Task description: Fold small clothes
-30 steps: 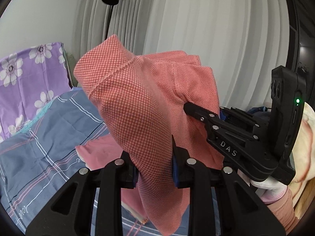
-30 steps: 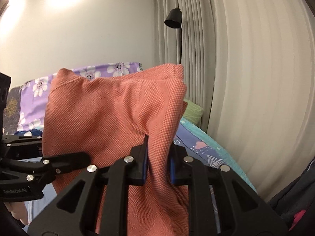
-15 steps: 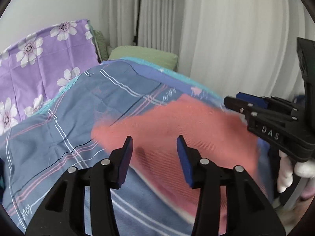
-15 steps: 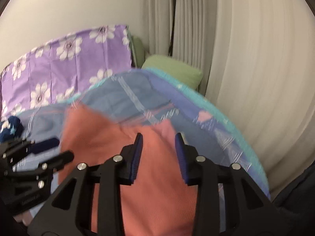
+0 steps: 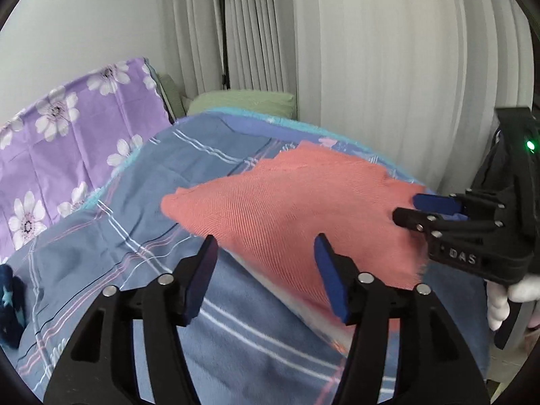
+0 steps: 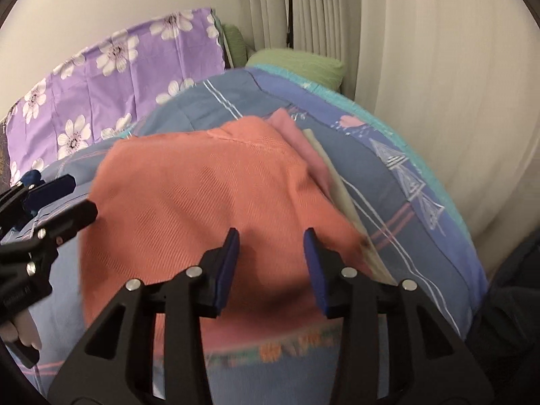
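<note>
A coral-red knit garment [image 5: 297,202] [image 6: 202,202] lies spread on the blue plaid bedcover [image 5: 135,253]. My left gripper [image 5: 265,253] hovers over its near left edge, jaws opening, nothing pressed between the blue pads. My right gripper [image 6: 271,246] hangs over the garment's near right part, jaws also opening and free of the cloth. The right gripper [image 5: 425,207] shows at the right of the left wrist view. At the left of the right wrist view, the left gripper [image 6: 64,199] shows. A pink layer and a pale strip [image 6: 334,182] peek out under the garment's right edge.
Behind the bed, a purple flowered sheet [image 5: 67,135] drapes the headboard. A green pillow [image 5: 243,99] lies at the far corner by pale curtains [image 5: 388,67] and a floor lamp pole [image 5: 224,33]. A dark blue starred cloth [image 5: 8,303] sits at the left.
Both grippers held the garment up a second ago. They let go as they came down, and the garment dropped flat onto the bedcover. Both pairs of jaws stand wider now.
</note>
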